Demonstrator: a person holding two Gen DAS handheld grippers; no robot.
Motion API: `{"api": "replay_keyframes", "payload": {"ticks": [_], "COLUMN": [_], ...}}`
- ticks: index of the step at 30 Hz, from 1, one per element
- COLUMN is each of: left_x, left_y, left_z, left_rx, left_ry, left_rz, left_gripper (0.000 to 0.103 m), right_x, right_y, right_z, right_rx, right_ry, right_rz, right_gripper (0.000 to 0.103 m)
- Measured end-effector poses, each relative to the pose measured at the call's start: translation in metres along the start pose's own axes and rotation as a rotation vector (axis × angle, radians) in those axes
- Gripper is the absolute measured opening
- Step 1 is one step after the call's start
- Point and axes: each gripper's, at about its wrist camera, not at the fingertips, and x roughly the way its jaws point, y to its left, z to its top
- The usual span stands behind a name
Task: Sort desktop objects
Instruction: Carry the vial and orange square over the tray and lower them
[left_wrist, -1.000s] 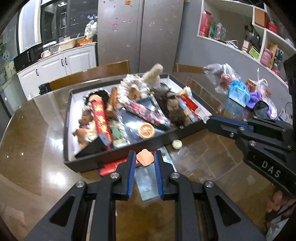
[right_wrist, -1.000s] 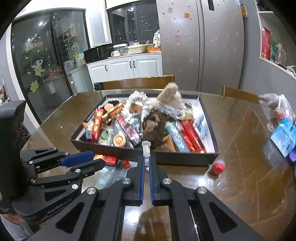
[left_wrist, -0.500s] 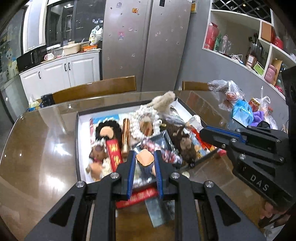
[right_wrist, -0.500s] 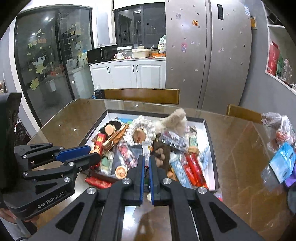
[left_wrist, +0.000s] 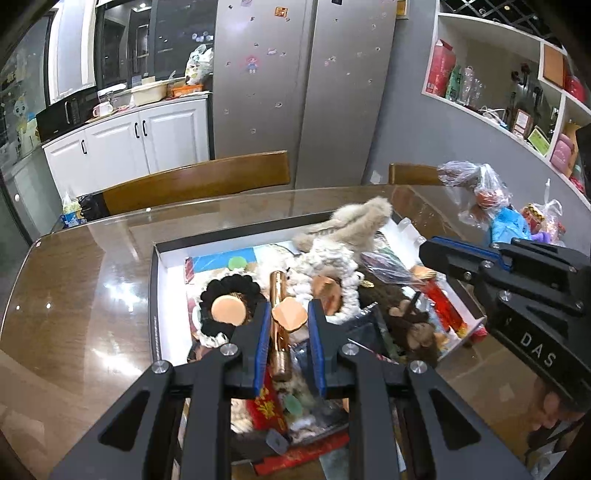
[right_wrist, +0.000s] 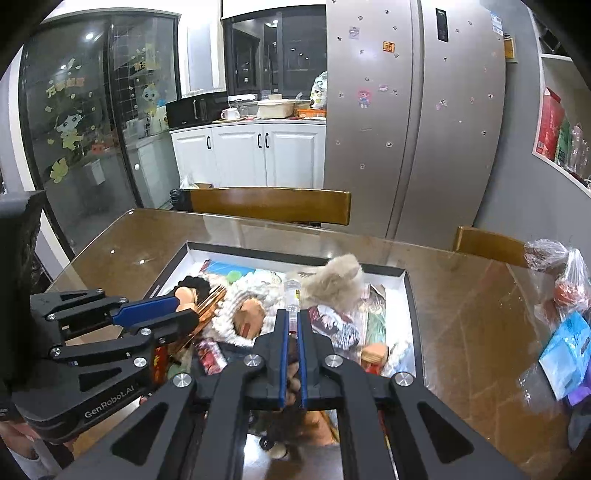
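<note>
The left tool (left_wrist: 287, 320) is clenched on a small flat peach-orange piece with a scalloped, flower-like outline (left_wrist: 289, 314), which sits pinched between the blue pads above the crowded tray. The right tool (right_wrist: 292, 325) is closed tight on a slim clear plastic tube with a red band and a clear cap (right_wrist: 292, 295), which stands upright from the fingertips. Both hover over the shallow black-rimmed, white-lined box (right_wrist: 409, 295) on the glossy brown tabletop (left_wrist: 74, 295), heaped with plush toys, a rose-gold metal cylinder (left_wrist: 277, 295) and red packets.
</note>
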Motion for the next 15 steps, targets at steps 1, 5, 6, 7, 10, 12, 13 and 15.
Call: {"api": "replay_keyframes", "payload": {"ticks": [1,5,6,7,10,12,13,15], "left_x": [0.0023,0.0051,0.0054,0.0056,0.0063,0.0064,0.0061,0.0044], "left_y": [0.0001,-0.0008,-0.0027,-0.0028,-0.0019,0.0001,0.0012,0.0024], "left_z": [0.0020,0.0074,0.0078,0.0075,0.0080,0.0084,0.0087,0.0089], "left_rx": [-0.001,0.001,0.009,0.011,0.009,0.002,-0.004,-0.005], "left_ry": [0.002,-0.006,-0.008,-0.007,-0.002,0.001,0.000,-0.003], "left_rz": [0.011,-0.002,0.001,0.002,0.001,-0.007,-0.009,-0.005], "left_gripper": [0.021,0.021,0.021,0.021,0.021,0.021,0.021,0.021], "right_x": [0.0028,0.0091,0.0096,0.0106,0.0107,0.0100,0.0106,0.0103], "right_y": [-0.0001,-0.0009,-0.0009,-0.0012,-0.0030,-0.0033,-0.0031,-0.0035], "right_z": [0.0012,0.0048,0.0047,0.0051,0.0043,0.0048,0.0052,0.0047], "right_rx": [-0.003,-0.015,-0.017,-0.017,-0.014,-0.013,-0.014,-0.014], "right_ry": [0.004,0.010,0.011,0.014,0.015,0.014,0.014,0.014], "right_rz": [-0.004,-0.002,-0.007,-0.007,-0.002,-0.001,-0.003,-0.003], "right_gripper": [0.004,0.004,0.004,0.004,0.004,0.004,0.004,0.004]}}
